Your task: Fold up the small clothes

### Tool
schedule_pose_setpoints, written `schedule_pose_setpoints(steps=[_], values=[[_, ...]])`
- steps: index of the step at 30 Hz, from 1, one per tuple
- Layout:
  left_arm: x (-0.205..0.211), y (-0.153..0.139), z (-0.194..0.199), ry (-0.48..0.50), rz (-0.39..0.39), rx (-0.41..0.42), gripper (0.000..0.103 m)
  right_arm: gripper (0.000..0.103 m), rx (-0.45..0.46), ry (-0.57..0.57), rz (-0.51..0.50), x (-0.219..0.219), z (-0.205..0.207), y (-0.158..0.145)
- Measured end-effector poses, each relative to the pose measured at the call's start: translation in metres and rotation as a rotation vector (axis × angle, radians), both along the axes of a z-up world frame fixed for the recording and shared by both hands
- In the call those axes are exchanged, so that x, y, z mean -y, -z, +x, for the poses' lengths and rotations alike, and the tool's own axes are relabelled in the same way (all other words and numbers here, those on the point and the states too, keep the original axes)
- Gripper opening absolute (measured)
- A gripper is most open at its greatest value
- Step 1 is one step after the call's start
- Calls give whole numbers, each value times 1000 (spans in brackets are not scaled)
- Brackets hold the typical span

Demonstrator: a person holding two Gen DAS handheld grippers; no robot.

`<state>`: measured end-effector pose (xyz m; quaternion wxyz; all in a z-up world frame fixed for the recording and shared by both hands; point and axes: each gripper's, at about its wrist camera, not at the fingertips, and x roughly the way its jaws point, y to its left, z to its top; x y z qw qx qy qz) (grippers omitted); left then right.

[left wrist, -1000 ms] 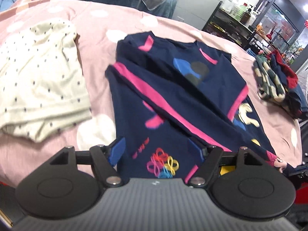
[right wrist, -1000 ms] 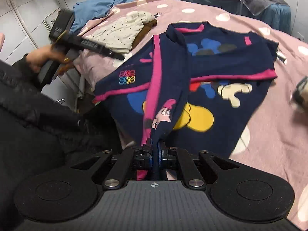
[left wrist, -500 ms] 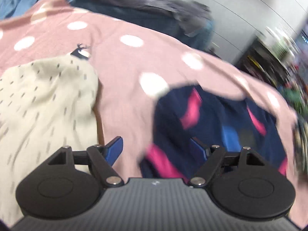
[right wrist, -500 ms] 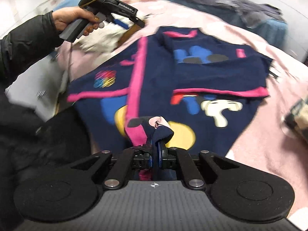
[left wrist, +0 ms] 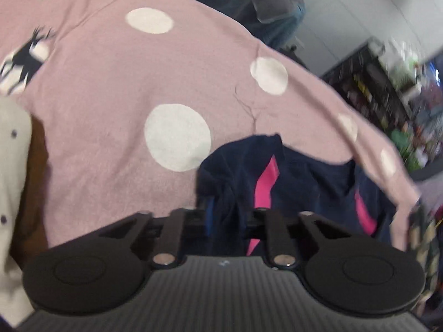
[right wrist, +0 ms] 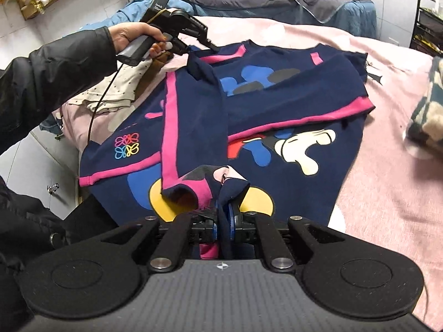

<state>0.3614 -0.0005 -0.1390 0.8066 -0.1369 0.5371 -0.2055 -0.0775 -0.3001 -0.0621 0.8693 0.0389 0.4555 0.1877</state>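
Left tool (left wrist: 225, 218) just snapped closed, clamped on navy sweater (right wrist: 277, 105) at shoulder corner. Right tool (right wrist: 224, 222) pinching bunched cuff of sleeve (right wrist: 193, 127), jaws easing apart slightly, cloth between them. Sweater lying flat on pink dotted bedspread (left wrist: 116, 83), cream dotted top (right wrist: 110, 94) just beside it.

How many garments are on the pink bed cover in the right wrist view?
3. The navy sweater lies spread mid-bed, pinched by both grippers; a cream dotted garment lies at the bed's left edge; a patterned pile sits at the right edge, possibly several pieces.
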Motion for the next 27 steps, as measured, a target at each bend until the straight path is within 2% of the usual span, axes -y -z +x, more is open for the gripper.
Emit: schedule_pose_setpoints(steps=[4,6,7,9,10,11,13,14,16,17,18,19,22,23,24,25,26,27], values=[[7,-9,3,-8,112,90,7,14,7,6,-6,0,2,-1],[14,-33,6,-8,213,218,7,14,9,18,-3,2,0,-2],[17,-45,9,-14,260,275,1,14,7,20,0,2,-1,-2],[16,-71,15,-85,388,420,0,14,2,16,0,2,-5,-4],[16,-80,21,-122,428,478,0,14,1,12,-2,2,-6,-6],[15,-86,29,-116,421,471,1,13,0,4,-5,1,-8,-7],[18,-81,48,-44,326,313,6,14,-3,0,-13,0,-11,-6],[19,-79,49,-30,291,272,12,14,-15,4,-13,1,-12,-4],[25,-77,38,15,295,263,27,14,-23,26,-13,4,-15,-2],[27,-74,32,28,321,249,52,14,-28,30,-10,5,-17,-2],[27,-70,27,33,344,225,71,14,-34,33,-11,6,-19,-2],[24,-66,21,40,346,203,74,15,-38,34,-14,7,-21,-2],[8,-45,8,53,331,128,73,16,-49,33,-13,9,-23,0],[3,-36,2,50,318,102,65,17,-51,29,-12,9,-23,1],[-1,-29,0,59,283,78,49,17,-53,25,-11,9,-22,2],[-3,-21,-2,77,243,46,40,17,-54,24,-11,9,-21,3],[-2,-15,-3,85,200,13,21,18,-55,23,-10,9,-21,4],[2,-13,-5,89,161,-5,10,18,-55,24,-10,9,-20,4]])
